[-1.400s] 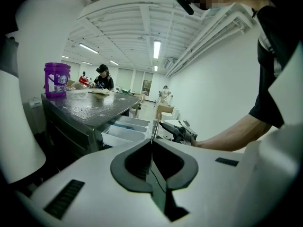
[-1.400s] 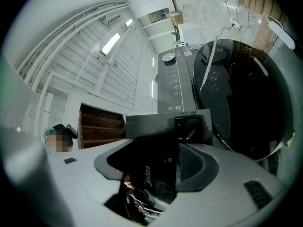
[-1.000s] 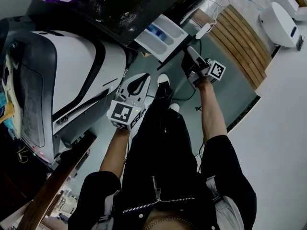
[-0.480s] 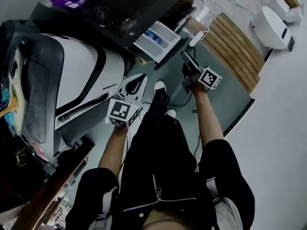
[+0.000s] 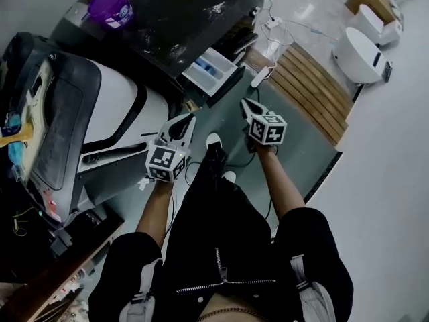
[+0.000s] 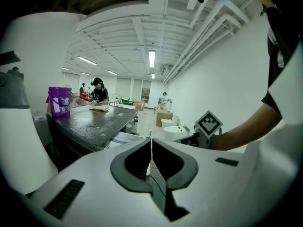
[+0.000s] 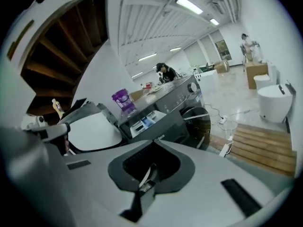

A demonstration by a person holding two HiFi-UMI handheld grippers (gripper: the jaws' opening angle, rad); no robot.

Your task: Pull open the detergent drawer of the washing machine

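The dark washing machine (image 5: 181,19) stands at the top of the head view, and its white detergent drawer (image 5: 210,69) sticks out of the front, pulled open. My right gripper (image 5: 247,104) hovers below and right of the drawer, apart from it, jaws shut on nothing. My left gripper (image 5: 188,119) hangs lower left of the drawer, also shut and empty. The right gripper view has the open drawer (image 7: 144,119) ahead of the closed right gripper (image 7: 154,143). In the left gripper view, the left gripper (image 6: 151,142) points past the drawer (image 6: 124,138).
A purple bucket (image 5: 110,5) sits on the machine's top. A large white rounded appliance (image 5: 107,106) lies at the left. A wooden slatted platform (image 5: 315,89), a power strip with cables (image 5: 263,76) and white fixtures (image 5: 358,45) are at the right. People stand far back.
The right gripper has drawn back from the open drawer, rolled, and its jaws have closed. The left gripper has lifted. The drawer stays pulled out.
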